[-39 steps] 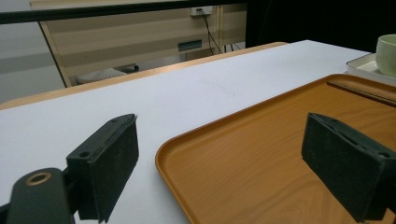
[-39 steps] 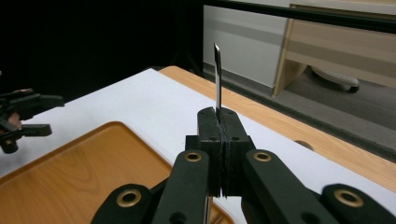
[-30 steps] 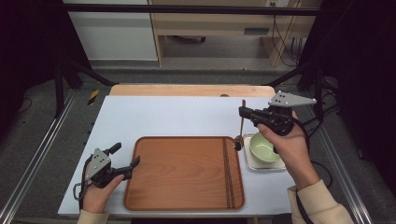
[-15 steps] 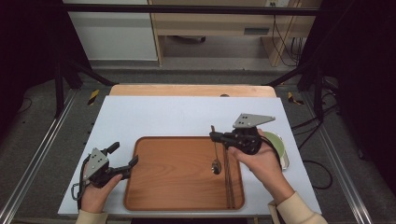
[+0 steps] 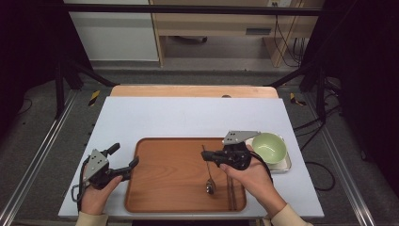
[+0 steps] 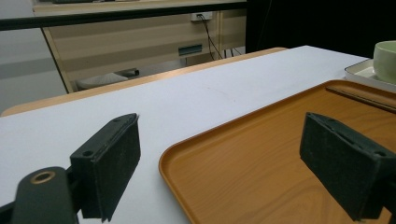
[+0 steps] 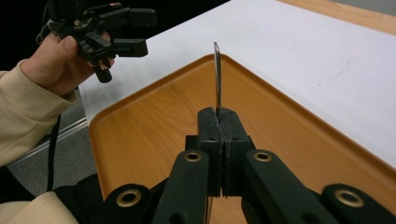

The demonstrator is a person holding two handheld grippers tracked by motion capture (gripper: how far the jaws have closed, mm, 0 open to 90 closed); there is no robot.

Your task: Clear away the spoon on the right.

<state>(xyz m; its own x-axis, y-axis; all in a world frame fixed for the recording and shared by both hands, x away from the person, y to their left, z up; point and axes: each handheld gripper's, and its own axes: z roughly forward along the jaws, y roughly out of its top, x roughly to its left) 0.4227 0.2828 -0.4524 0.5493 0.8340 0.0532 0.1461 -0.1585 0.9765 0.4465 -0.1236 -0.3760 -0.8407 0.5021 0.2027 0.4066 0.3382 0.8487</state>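
Note:
A wooden tray [image 5: 164, 188] lies on the white table. My right gripper [image 5: 206, 156] hovers over the tray's right half, shut on the handle of a metal spoon [image 5: 209, 182]. The spoon's bowl hangs down close to the tray surface; whether it touches, I cannot tell. In the right gripper view the jaws [image 7: 224, 119] pinch the spoon handle [image 7: 217, 74], which sticks up past them. My left gripper [image 5: 124, 157] rests at the tray's left edge, open and empty. Its pads [image 6: 116, 154] straddle the tray rim [image 6: 187, 154].
A pair of dark chopsticks [image 5: 230, 193] lies along the tray's right side. A green bowl [image 5: 268, 147] stands on a small white tray [image 5: 283, 165] to the right of the wooden tray. Beyond lie bare table and a wooden far edge [image 5: 188, 91].
My right gripper has carried the spoon from beside the green bowl leftward and down over the tray. The left gripper has stayed in place.

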